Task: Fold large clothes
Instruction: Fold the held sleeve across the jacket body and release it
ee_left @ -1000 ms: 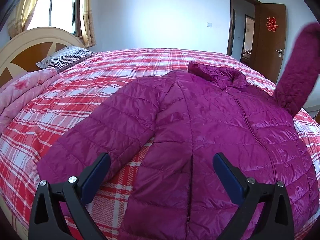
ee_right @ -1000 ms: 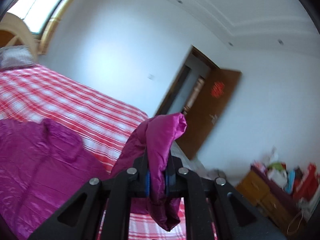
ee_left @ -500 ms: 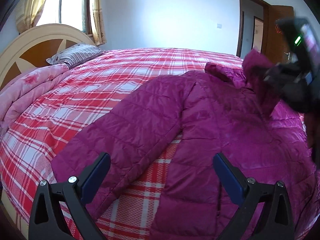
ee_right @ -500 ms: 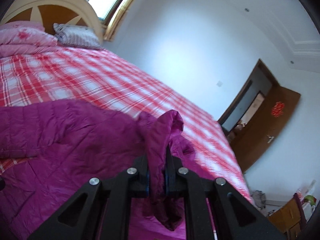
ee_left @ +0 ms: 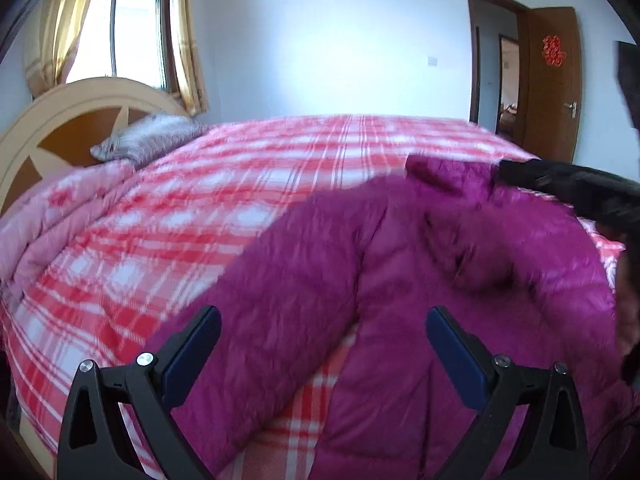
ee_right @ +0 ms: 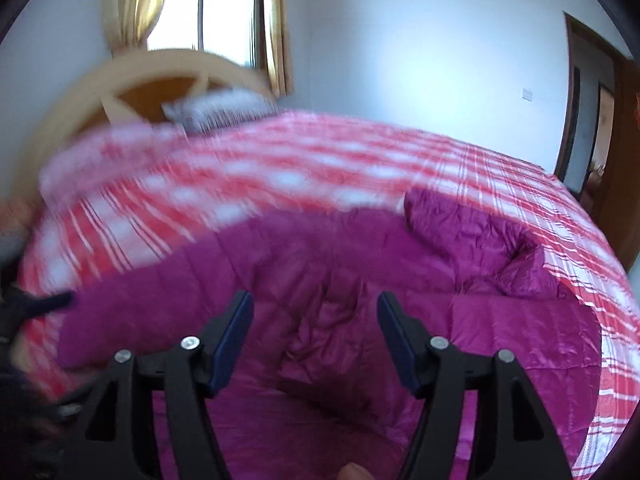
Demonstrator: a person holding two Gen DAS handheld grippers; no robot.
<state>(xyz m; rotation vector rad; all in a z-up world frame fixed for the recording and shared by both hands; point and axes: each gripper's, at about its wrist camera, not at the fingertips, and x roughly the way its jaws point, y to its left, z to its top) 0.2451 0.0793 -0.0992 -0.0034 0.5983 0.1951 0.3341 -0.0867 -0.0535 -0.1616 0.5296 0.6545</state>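
A magenta quilted puffer jacket [ee_left: 420, 280] lies spread on the red plaid bed [ee_left: 240, 200]. Its left sleeve [ee_left: 260, 312] stretches toward the bed's near left edge. Its right sleeve [ee_right: 320, 328] lies folded across the body. The collar [ee_right: 460, 224] points to the far side. My left gripper [ee_left: 322, 354] is open and empty, hovering over the left sleeve. My right gripper [ee_right: 314, 334] is open and empty, just above the folded sleeve. In the left wrist view the right gripper [ee_left: 568, 186] shows as a dark blurred shape at the right.
A curved wooden headboard [ee_left: 60, 128], a striped pillow [ee_left: 148, 144] and a pink quilt [ee_left: 48, 224] lie at the left end of the bed. A window with curtains [ee_left: 120, 40] is behind. An open brown door [ee_left: 552, 80] stands at the far right.
My right gripper carried the right sleeve over the jacket body, opened and let it go. The sleeve now lies on the body. My left gripper stayed open and shifted toward the left sleeve.
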